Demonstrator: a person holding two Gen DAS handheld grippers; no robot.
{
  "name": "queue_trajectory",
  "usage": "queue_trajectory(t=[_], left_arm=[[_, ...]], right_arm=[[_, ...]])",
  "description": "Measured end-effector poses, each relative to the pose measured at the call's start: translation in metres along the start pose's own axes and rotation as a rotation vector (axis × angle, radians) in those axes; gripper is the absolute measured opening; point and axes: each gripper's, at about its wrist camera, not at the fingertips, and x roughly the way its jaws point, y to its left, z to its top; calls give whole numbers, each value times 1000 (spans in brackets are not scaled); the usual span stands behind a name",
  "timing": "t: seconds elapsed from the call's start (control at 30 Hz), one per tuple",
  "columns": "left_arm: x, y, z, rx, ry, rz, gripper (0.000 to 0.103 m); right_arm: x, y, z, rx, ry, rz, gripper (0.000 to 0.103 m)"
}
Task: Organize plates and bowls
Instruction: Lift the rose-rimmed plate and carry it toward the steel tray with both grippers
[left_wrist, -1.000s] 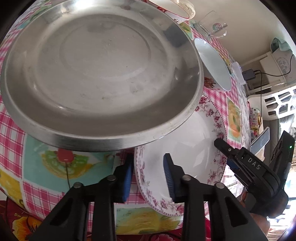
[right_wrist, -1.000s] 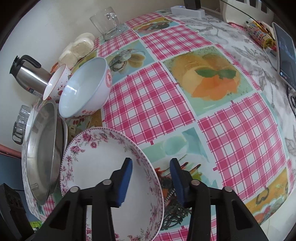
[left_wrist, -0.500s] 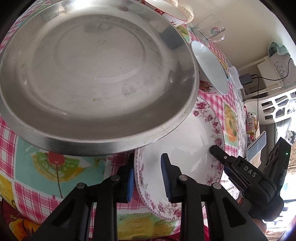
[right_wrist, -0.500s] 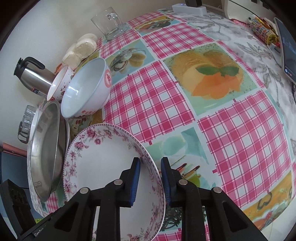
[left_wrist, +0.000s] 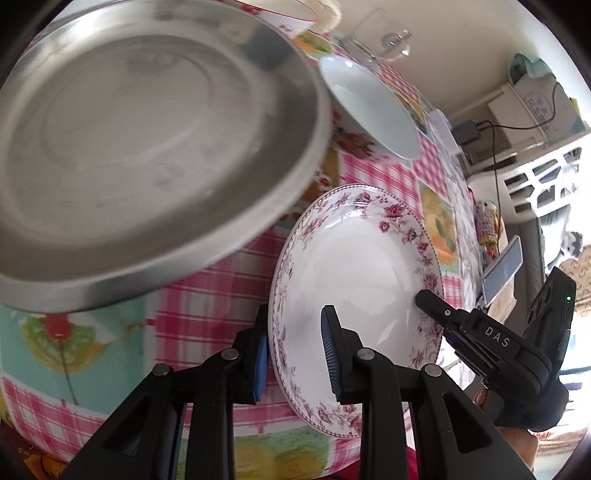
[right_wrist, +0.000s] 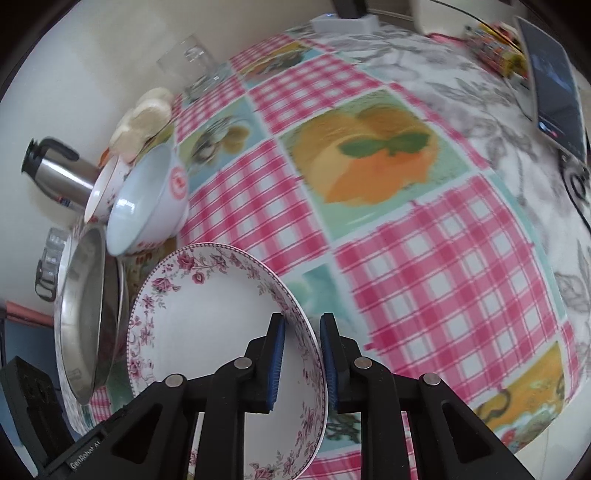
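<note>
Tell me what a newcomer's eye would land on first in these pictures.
First, the floral plate, gripped at opposite rims by the left gripper and the right gripper, whose jaws have just closed on it. Next, the big steel plate filling the upper left of the left wrist view. Behind them, the white bowl sits on the pink checked tablecloth.

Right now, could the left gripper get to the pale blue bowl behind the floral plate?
Probably not yet. The left gripper is shut on the floral plate, which the right gripper also clamps. The pale blue bowl stands beyond, with bare tablecloth between; the plate must go first.
</note>
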Motion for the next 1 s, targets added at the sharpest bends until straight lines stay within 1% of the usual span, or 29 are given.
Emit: queue_trajectory(t=[0.13, 0.27, 0.37, 0.53, 0.67, 0.83, 0.93, 1.0], left_arm=[[5, -9, -1, 11, 5, -25, 28], [4, -16, -2, 25, -8, -59, 28], [2, -27, 0, 53, -30, -81, 28], [-9, -44, 3, 129, -84, -80, 28], [-20, -46, 4, 154, -114, -96, 27], [-37, -49, 4, 188, -156, -118, 27], [-52, -51, 6, 203, -197, -149, 27], [-59, -54, 7, 215, -226, -155, 27]], right_arm=[[-7, -13, 3, 29, -11, -4, 21], [-14, -28, 4, 63, -21, 19, 21], [-19, -33, 3, 81, -36, 27, 21], [-31, -35, 3, 90, -70, 41, 21], [-42, -38, 1, 87, -97, 59, 21], [-52, -33, 3, 84, -144, 80, 21], [-61, -26, 5, 78, -195, 99, 21], [-68, -22, 5, 74, -238, 127, 21]])
